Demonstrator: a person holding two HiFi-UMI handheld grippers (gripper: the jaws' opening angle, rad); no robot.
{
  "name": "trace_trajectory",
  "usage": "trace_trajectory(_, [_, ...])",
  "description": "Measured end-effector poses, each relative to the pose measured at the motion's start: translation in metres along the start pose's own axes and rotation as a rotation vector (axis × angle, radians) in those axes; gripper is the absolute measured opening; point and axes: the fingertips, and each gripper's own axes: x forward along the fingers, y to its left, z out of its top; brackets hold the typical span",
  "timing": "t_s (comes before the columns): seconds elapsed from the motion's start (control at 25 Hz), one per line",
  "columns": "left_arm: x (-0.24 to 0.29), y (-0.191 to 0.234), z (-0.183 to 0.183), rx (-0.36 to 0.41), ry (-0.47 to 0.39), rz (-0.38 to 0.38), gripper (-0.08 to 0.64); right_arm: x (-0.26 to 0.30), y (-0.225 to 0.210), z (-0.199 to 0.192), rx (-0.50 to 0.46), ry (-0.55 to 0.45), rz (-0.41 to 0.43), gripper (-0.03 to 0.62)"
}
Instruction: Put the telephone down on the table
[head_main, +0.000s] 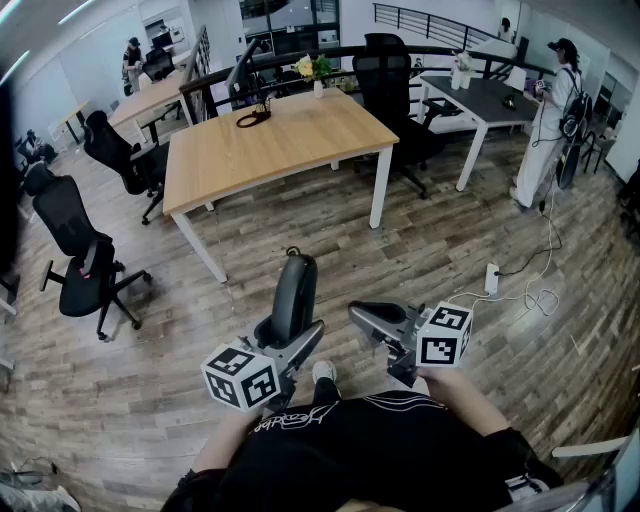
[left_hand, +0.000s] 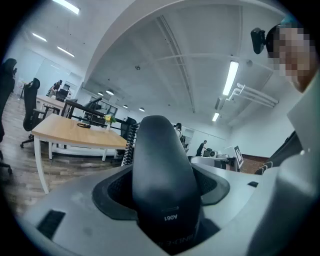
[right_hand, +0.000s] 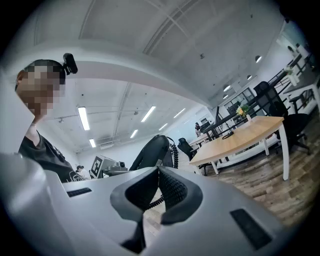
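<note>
A black telephone handset (head_main: 294, 292) stands upright between the jaws of my left gripper (head_main: 288, 332), which is shut on its lower end. In the left gripper view the handset (left_hand: 161, 170) fills the middle and hides the gap between the jaws. To its right, my right gripper (head_main: 362, 312) is shut with nothing in it; its fingertips (right_hand: 159, 171) meet. The right gripper view shows the handset (right_hand: 151, 152) and its coiled cord (right_hand: 174, 150) off to its left. The wooden table (head_main: 270, 140) stands some way ahead across the floor.
A black ring-shaped item (head_main: 253, 118) and a vase of flowers (head_main: 316, 70) sit at the table's far edge. Black office chairs (head_main: 75, 255) stand at the left. A power strip (head_main: 491, 277) with cables lies on the floor at the right, near a standing person (head_main: 545, 120).
</note>
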Motion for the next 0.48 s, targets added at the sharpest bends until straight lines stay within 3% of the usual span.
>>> trace_trajectory(0.48, [0.024,0.010,-0.015,-0.031,0.021,-0.020,0.311,-0.002,-0.029,-0.011,0.038,0.003,-0.027,0.040])
